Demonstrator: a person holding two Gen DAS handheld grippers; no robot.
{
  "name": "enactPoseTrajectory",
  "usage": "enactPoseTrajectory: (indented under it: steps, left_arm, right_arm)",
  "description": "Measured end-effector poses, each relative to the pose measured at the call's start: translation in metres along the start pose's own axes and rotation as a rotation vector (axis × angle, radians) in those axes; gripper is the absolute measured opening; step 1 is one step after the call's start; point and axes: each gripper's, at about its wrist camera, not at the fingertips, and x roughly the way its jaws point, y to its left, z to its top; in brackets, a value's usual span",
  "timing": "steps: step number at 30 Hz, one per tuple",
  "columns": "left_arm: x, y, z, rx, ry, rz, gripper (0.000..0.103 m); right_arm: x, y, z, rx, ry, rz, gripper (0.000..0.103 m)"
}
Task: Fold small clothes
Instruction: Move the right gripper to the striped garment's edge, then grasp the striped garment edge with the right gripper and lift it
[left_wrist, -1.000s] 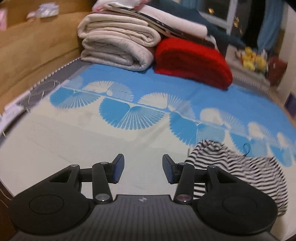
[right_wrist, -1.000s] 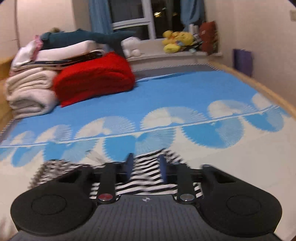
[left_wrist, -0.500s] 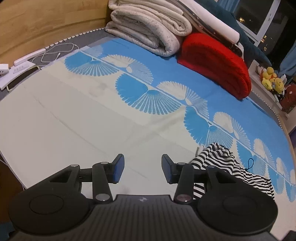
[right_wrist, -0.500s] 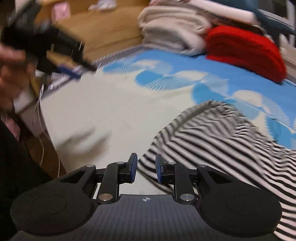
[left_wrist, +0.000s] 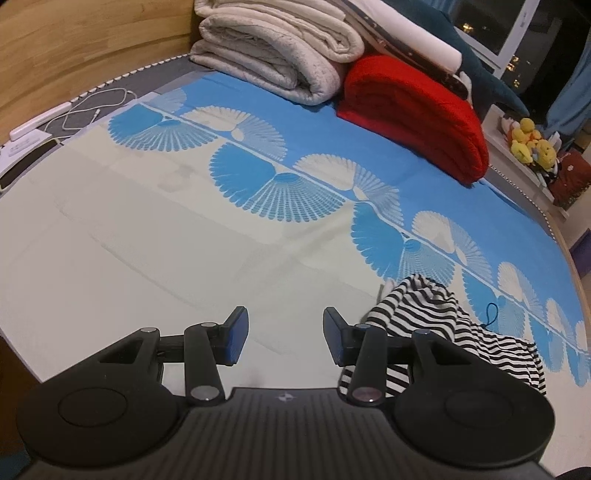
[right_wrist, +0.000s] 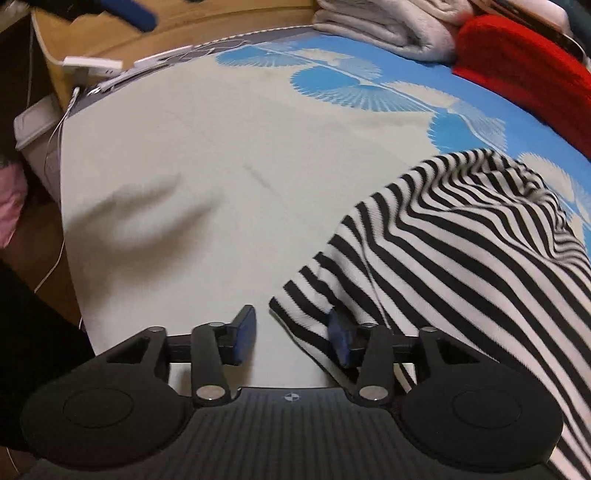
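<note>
A black-and-white striped garment lies crumpled on the bed sheet, its near corner pointing towards me. My right gripper hovers low over that corner. Its jaws are opening, the corner lies loosely between them, and the right fingertip overlaps the cloth without pinching it. In the left wrist view the same striped garment sits to the right of my left gripper, which is open above bare cream sheet with nothing between its fingers.
Folded cream blankets and a red blanket are stacked at the head of the bed. A power strip and white cables lie at the left edge by the wooden frame. Plush toys sit on the sill.
My right gripper swung down and rolled from a level view of the bed to the garment's near corner, and its jaws spread apart. My left gripper rolled slightly and stayed open.
</note>
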Motion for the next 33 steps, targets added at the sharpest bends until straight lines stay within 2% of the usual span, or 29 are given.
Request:
enactPoseTrajectory:
  steps: [4, 9, 16, 19, 20, 22, 24, 27, 33]
  left_arm:
    - [0.000, -0.002, 0.001, -0.006, 0.002, -0.015, 0.049]
    - [0.001, -0.005, 0.000, 0.004, 0.004, -0.023, 0.049]
    - [-0.001, -0.004, 0.000, -0.001, 0.003, -0.025, 0.049]
    - [0.000, -0.005, 0.000, 0.004, 0.006, -0.023, 0.049]
    - [0.000, -0.005, 0.000, 0.003, 0.007, -0.023, 0.049]
    - [0.000, -0.004, 0.000, 0.001, 0.011, -0.024, 0.049]
    - [0.000, -0.005, 0.000, -0.001, 0.014, -0.027, 0.049]
    - [-0.001, -0.005, 0.000, 0.000, 0.014, -0.029, 0.049]
    - [0.001, -0.004, 0.000, -0.009, 0.023, -0.019, 0.049]
  right_arm:
    - [-0.007, 0.017, 0.000, -0.122, -0.024, -0.073, 0.048]
    - [-0.003, 0.026, -0.009, -0.230, -0.014, -0.150, 0.048]
    - [0.002, 0.031, -0.013, -0.292, -0.014, -0.190, 0.048]
    - [0.005, 0.029, -0.012, -0.286, -0.020, -0.202, 0.038]
    - [0.006, 0.027, -0.011, -0.288, -0.019, -0.214, 0.029]
    - [0.008, 0.024, -0.011, -0.296, -0.025, -0.217, 0.026]
    - [0.006, 0.024, -0.011, -0.304, -0.031, -0.224, 0.014]
    - [0.001, 0.020, -0.007, -0.268, -0.044, -0.217, 0.009]
    - [-0.020, 0.020, 0.003, -0.173, -0.137, -0.216, 0.007]
